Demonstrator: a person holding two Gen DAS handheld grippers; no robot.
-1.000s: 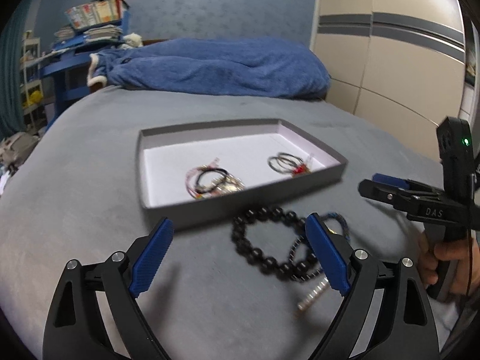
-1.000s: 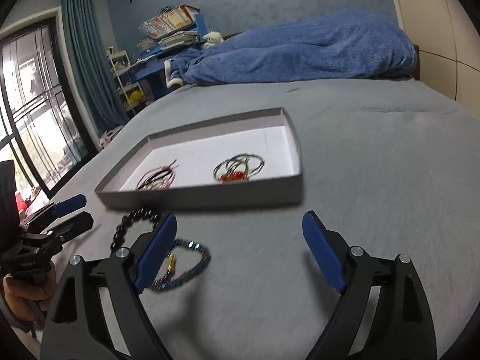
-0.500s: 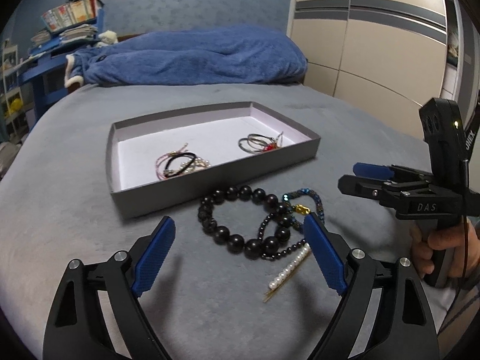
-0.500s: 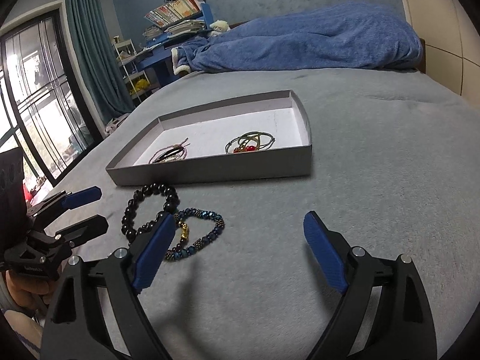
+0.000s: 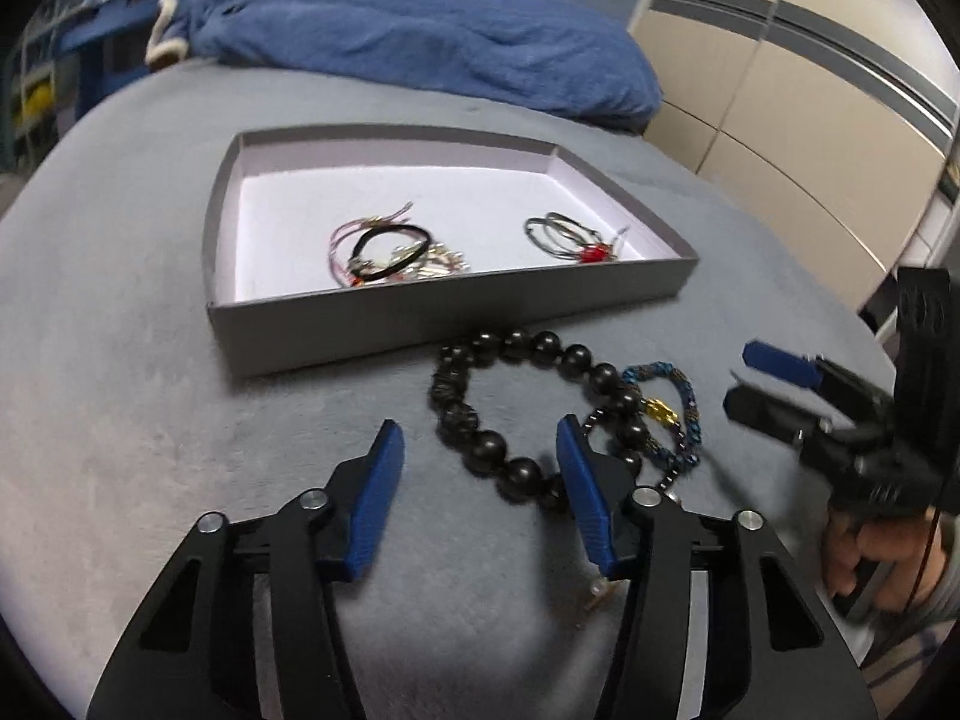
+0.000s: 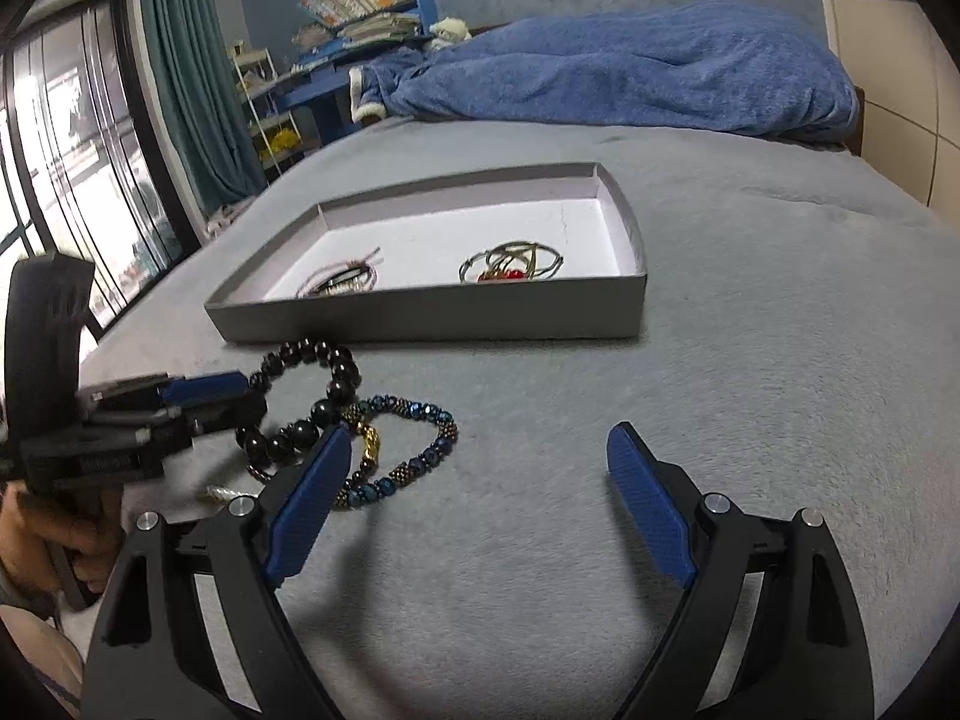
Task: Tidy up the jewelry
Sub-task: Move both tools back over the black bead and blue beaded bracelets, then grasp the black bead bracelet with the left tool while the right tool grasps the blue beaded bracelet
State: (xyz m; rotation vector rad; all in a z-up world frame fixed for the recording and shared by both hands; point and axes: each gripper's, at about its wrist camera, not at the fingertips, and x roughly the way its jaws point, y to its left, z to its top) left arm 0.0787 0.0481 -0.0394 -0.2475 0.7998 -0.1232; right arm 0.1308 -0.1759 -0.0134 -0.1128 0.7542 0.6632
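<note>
A grey shallow box (image 5: 420, 324) (image 6: 432, 318) lies on the grey bed. It holds a tangle of cord bracelets (image 5: 390, 249) (image 6: 342, 279) and thin wire bangles with a red charm (image 5: 570, 237) (image 6: 510, 264). In front of it lie a black bead bracelet (image 5: 516, 408) (image 6: 312, 396), a blue bead bracelet with a gold charm (image 5: 666, 414) (image 6: 408, 450) and a small pearl piece (image 5: 600, 588). My left gripper (image 5: 480, 474) (image 6: 198, 399) is open low over the black bracelet, its right pad at the beads. My right gripper (image 6: 480, 504) (image 5: 762, 378) is open and empty, right of the bracelets.
A blue blanket (image 5: 420, 42) (image 6: 630, 72) lies bunched at the far side of the bed. A wardrobe (image 5: 810, 120) stands to the right. A blue shelf with books (image 6: 366, 18), a curtain and a window (image 6: 72, 180) are to the left.
My left gripper has moved forward and down toward the black bead bracelet and its jaws have narrowed. The right gripper has moved slightly closer to the bracelets.
</note>
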